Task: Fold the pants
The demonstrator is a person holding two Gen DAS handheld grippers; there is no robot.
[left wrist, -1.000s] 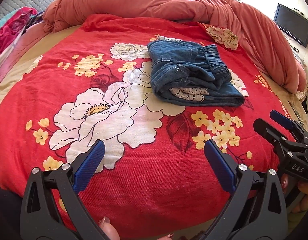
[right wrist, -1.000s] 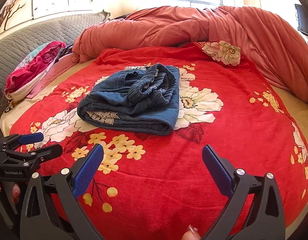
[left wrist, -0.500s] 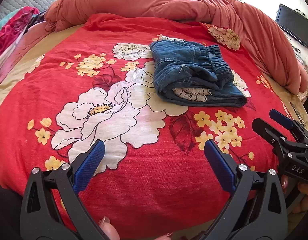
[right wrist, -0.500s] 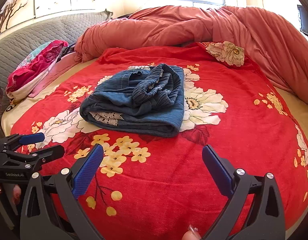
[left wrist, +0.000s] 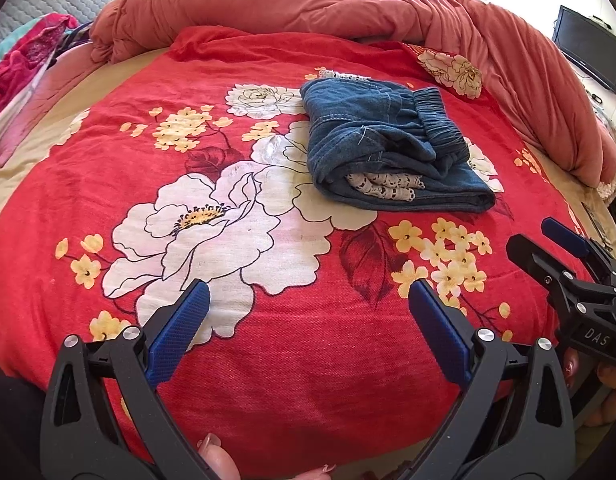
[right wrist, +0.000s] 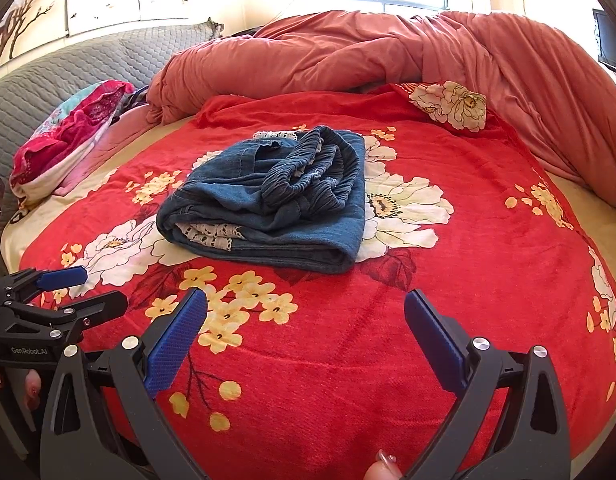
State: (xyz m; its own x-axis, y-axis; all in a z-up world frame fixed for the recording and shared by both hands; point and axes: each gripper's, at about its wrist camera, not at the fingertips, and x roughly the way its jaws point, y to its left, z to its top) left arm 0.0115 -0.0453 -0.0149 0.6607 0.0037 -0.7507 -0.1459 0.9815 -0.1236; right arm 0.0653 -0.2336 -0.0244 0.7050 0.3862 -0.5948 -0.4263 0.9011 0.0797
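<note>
Pants [right wrist: 267, 204]: folded denim bundle on the red floral blanket [right wrist: 448, 300].
Left hand-held gripper [left wrist: 308, 312]: spread wide, holding nothing.
Right hand-held gripper [right wrist: 305, 320]: spread wide, holding nothing.

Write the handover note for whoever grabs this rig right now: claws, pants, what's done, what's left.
Left claw: open, empty, above the near edge of the red floral blanket.
Right claw: open, empty, beside the left one and also short of the pants.
Denim pants: mid-blanket, touched by neither claw, in a compact folded bundle with the elastic waistband bunched on top and lace trim showing at the near fold.
Done: the fold looks essentially complete.
Left: at most, flatten the rumpled waistband and square the edges; otherwise nothing.
</note>
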